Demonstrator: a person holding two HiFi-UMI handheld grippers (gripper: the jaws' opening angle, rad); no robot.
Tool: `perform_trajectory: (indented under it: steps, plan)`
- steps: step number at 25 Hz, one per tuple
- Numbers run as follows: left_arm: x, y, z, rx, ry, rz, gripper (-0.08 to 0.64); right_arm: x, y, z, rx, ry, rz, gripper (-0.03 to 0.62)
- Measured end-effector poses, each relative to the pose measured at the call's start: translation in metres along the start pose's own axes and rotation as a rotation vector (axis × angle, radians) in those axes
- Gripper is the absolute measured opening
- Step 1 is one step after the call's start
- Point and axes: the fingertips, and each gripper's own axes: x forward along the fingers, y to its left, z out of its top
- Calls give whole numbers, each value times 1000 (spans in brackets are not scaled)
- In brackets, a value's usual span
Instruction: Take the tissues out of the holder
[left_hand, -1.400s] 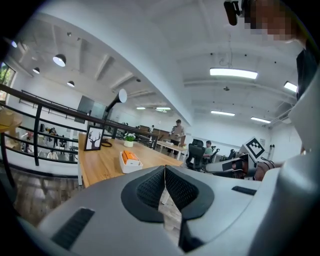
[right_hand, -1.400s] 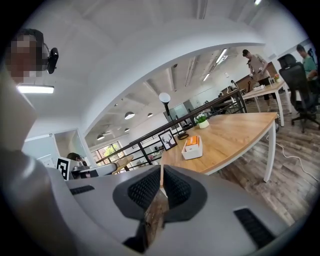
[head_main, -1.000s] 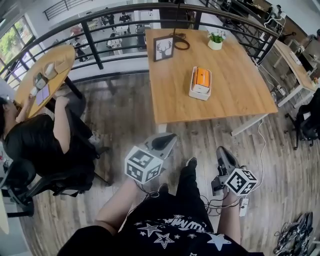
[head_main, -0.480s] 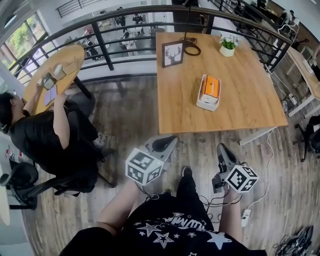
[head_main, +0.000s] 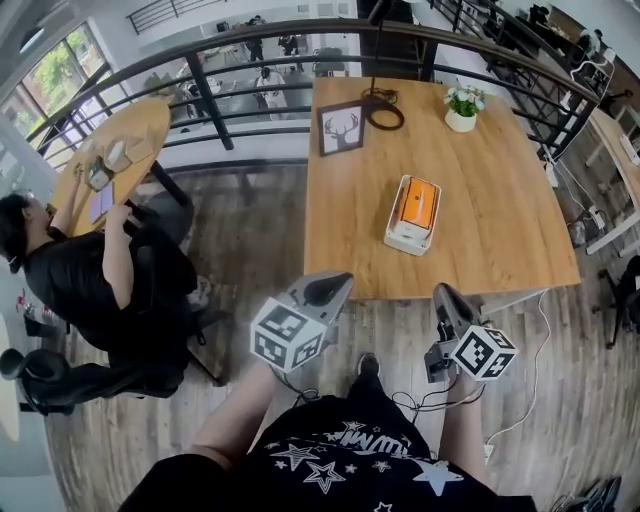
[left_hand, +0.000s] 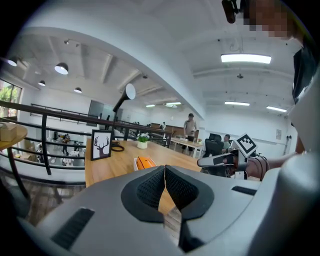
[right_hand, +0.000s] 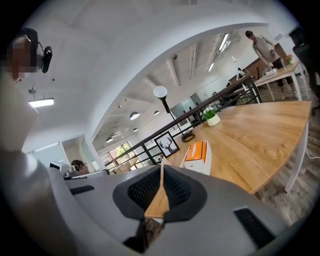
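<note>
The fingers of the left gripper (head_main: 337, 286) are pressed together at the tips with nothing between them, and the right gripper (head_main: 442, 296) shows the same: fingers closed, empty. In the head view both sit in the lower middle of the frame, at the near edge of the table (head_main: 510, 210) and well apart from the tissue holder (head_main: 406, 238). The holder is a white, oblong, open-topped box lying flat on the table at frame centre, closer to the near edge than the far one. The orange tissue pack (head_main: 417, 202) fills its top. Bare wood surrounds the holder on all sides. A framed deer picture (head_main: 340, 128), a dark coiled cable (head_main: 386, 113) and a small potted plant (head_main: 462, 105) stand along the far edge, well clear of the holder. A dark railing (head_main: 200, 88) runs behind that edge across the upper frame. Left of the table is open plank floor (head_main: 255, 240); further left a seated person (head_main: 95, 290) occupies a chair beside a round table (head_main: 135, 125).
</note>
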Motion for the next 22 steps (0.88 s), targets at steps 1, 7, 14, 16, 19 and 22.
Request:
perform_trajectory:
  steps: [1,7,14,16,19,22]
  plan:
    - [9,3,6,5,-2,6,15,7,-6,8,1,0,8,25]
    - [58,11,35,24,-8,33,15,35,-42,50,0,3,31,25]
    - [99,24,36,6,-12,98,15,72,-73,71,-40,37,85,25]
    - [109,26,37,3,-15,109,15,81,-79,75,-60,51,91,25]
    - [118,25,37,3,-19,117,15,94,-81,74,-70,72,113,25]
    - [119,24,33,5,-6,124,15,103,-77,71,-72,96,136,25]
